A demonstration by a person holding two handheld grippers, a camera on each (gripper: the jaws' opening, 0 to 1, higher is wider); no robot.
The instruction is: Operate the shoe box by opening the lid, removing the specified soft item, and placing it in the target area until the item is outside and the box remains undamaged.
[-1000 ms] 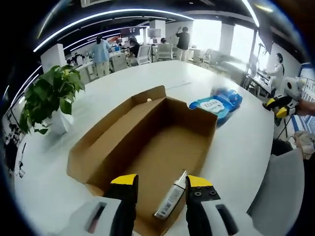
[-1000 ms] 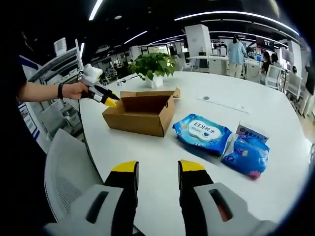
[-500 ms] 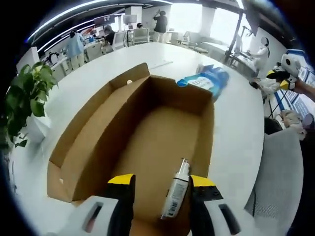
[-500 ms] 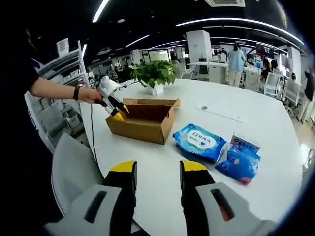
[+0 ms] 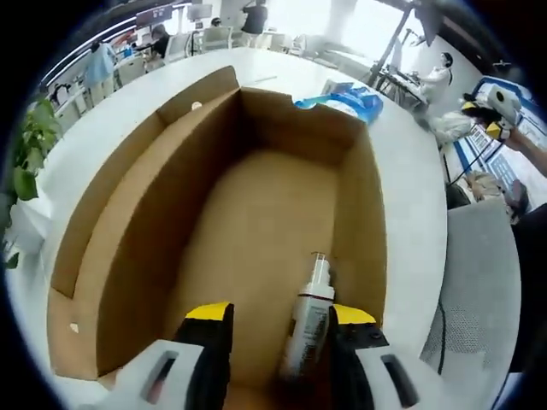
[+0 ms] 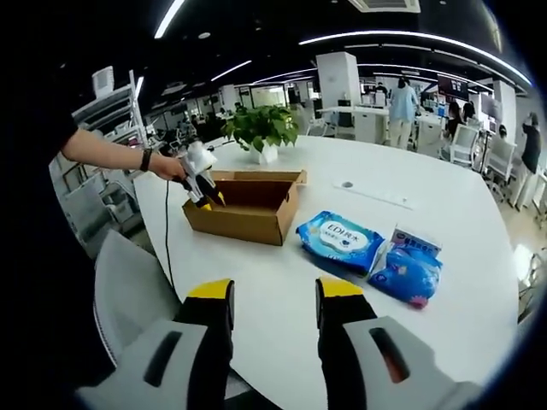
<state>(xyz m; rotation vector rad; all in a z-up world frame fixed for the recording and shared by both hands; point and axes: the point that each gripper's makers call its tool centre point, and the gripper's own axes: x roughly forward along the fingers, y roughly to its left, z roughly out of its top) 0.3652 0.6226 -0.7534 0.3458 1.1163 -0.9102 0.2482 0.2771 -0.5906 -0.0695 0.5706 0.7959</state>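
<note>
The open cardboard shoe box (image 5: pixel 137 205) lies under my left gripper (image 5: pixel 278 318), its lid flap folded out to the left. A small white spray bottle (image 5: pixel 309 320) lies on the box floor near the right wall, between my open jaws and below them. In the right gripper view the same box (image 6: pixel 248 205) stands on the white table (image 6: pixel 282 282), with the left gripper (image 6: pixel 202 184) dipping into its near end. My right gripper (image 6: pixel 273 295) hovers open over the table, holding nothing.
A blue wet-wipes pack (image 6: pixel 340 241) and a blue soft pack (image 6: pixel 410 272) lie right of the box. A potted plant (image 6: pixel 261 130) stands behind it. A grey chair (image 6: pixel 128 290) is at the table edge. People stand in the far office.
My left gripper has lowered and advanced into the box, so the bottle sits closer between its jaws. The right gripper has hardly moved.
</note>
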